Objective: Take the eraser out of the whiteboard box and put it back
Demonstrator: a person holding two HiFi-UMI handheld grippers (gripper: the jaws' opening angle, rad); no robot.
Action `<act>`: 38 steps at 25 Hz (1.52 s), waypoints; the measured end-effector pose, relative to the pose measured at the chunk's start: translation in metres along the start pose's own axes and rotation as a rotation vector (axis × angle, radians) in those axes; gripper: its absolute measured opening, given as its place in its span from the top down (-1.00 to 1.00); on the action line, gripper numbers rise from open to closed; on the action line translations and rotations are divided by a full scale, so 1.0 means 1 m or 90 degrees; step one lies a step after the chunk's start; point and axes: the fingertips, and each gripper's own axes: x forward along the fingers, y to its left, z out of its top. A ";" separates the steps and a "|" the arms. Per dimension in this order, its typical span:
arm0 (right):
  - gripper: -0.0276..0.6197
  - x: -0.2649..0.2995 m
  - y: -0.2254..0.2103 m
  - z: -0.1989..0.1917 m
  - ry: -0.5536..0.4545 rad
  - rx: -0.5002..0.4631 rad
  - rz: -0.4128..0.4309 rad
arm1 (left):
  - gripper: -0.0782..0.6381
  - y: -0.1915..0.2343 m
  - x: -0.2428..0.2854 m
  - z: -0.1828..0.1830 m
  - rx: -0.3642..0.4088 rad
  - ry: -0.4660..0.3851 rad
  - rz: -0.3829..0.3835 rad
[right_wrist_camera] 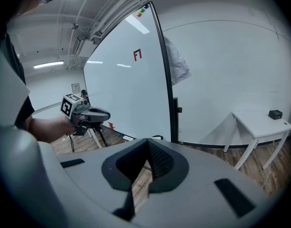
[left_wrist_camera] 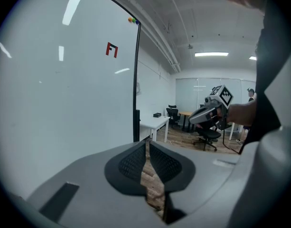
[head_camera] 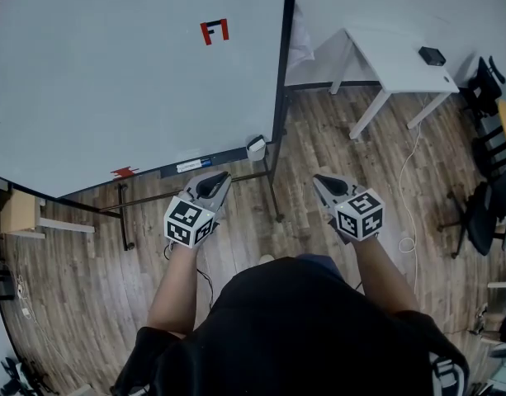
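Wood floor (head_camera: 319, 139) bears whiteboard stand (head_camera: 281, 97), office chairs (head_camera: 475, 213), white table (head_camera: 393, 52) with black box (head_camera: 432, 55)

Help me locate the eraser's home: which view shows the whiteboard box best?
Head view: the box sits at the tray's right end, beside the frame post. Right gripper view gives only an unclear speck low by that post; left gripper view shows nothing identifiable as it.

Black shirt (head_camera: 302, 328) (grey left tool (head_camera: 223, 176), right tool (head_camera: 318, 179))
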 end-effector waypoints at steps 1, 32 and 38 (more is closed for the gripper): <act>0.93 -0.001 -0.001 -0.001 -0.001 0.002 -0.002 | 0.73 -0.001 0.001 0.000 0.002 0.001 -0.001; 0.93 0.046 -0.076 -0.001 0.031 0.016 0.040 | 0.64 0.035 0.093 -0.012 -0.011 0.080 0.009; 0.93 0.061 -0.086 -0.005 0.048 0.019 0.055 | 0.57 0.044 0.117 -0.024 -0.024 0.101 0.004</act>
